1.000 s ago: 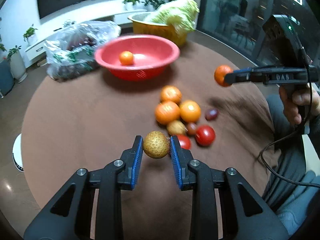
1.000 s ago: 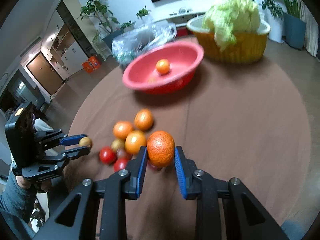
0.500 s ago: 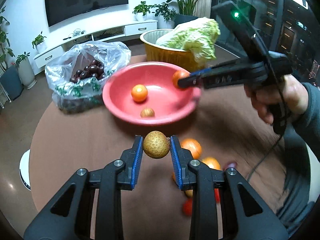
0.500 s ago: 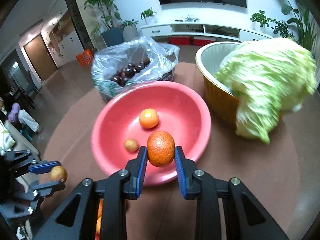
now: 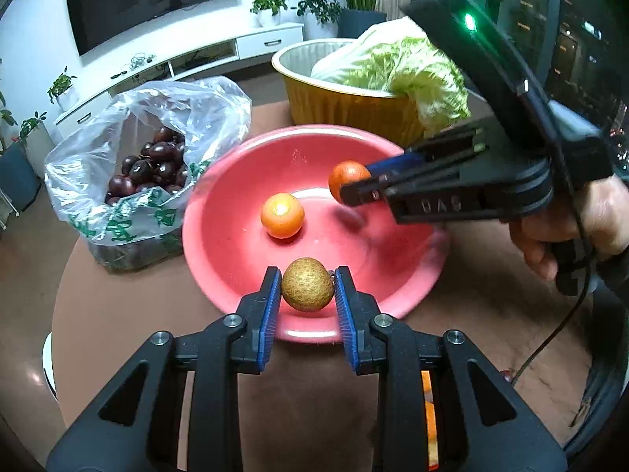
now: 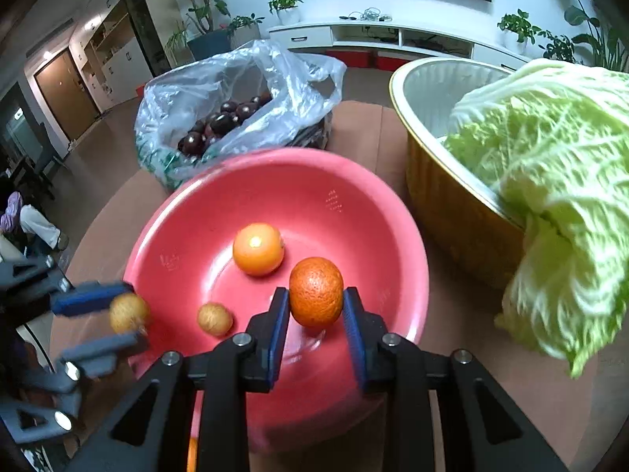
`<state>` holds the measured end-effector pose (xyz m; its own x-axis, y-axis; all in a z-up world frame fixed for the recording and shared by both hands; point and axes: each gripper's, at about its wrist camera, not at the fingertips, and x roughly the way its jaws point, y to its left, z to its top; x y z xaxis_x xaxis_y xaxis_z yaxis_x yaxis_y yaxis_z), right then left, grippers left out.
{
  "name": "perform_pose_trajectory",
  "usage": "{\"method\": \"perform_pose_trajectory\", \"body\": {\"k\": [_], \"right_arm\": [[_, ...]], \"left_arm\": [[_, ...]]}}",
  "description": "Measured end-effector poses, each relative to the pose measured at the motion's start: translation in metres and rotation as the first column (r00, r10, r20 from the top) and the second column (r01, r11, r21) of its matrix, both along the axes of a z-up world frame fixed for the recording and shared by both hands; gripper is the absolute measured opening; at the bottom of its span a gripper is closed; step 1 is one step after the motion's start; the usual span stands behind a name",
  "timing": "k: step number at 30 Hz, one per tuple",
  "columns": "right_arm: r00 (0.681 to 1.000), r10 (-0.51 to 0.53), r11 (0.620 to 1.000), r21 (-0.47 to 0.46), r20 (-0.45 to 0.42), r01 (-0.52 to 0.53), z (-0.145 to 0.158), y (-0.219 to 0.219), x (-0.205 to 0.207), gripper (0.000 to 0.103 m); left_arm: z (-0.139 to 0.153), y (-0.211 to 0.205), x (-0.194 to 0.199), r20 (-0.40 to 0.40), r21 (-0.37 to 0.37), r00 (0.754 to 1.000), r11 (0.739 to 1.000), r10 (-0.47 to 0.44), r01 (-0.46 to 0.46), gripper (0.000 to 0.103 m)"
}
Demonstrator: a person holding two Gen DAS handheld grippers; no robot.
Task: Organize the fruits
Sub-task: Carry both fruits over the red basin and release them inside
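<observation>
Left gripper (image 5: 307, 291) clamped on brown round fruit (image 5: 307, 290), held over near rim of red bowl (image 5: 220, 244). Right gripper (image 6: 315, 306) clamped on orange (image 6: 316, 292), held above bowl interior. Inside bowl: second orange (image 6: 258, 249) and small brown fruit (image 6: 214, 319), apart; bag of dark fruit (image 5: 149, 165) just beside bowl.

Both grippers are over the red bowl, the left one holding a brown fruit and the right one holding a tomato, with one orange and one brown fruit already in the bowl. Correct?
Not quite: the right gripper holds an orange, not a tomato; the right wrist view shows its pitted orange peel. The rest stands: the left gripper holds a brown fruit over the red bowl.
</observation>
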<state>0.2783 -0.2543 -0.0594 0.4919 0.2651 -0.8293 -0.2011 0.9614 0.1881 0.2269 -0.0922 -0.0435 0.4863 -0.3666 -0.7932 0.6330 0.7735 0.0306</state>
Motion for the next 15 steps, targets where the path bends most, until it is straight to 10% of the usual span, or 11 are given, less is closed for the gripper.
{"method": "perform_pose_trajectory", "body": {"k": [15], "right_arm": [[0.998, -0.042, 0.998, 0.051, -0.039, 0.044, 0.000, -0.002, 0.019, 0.045]], "left_arm": [[-0.019, -0.011, 0.014, -0.028, 0.046, 1.000, 0.999, 0.014, -0.013, 0.027]]}}
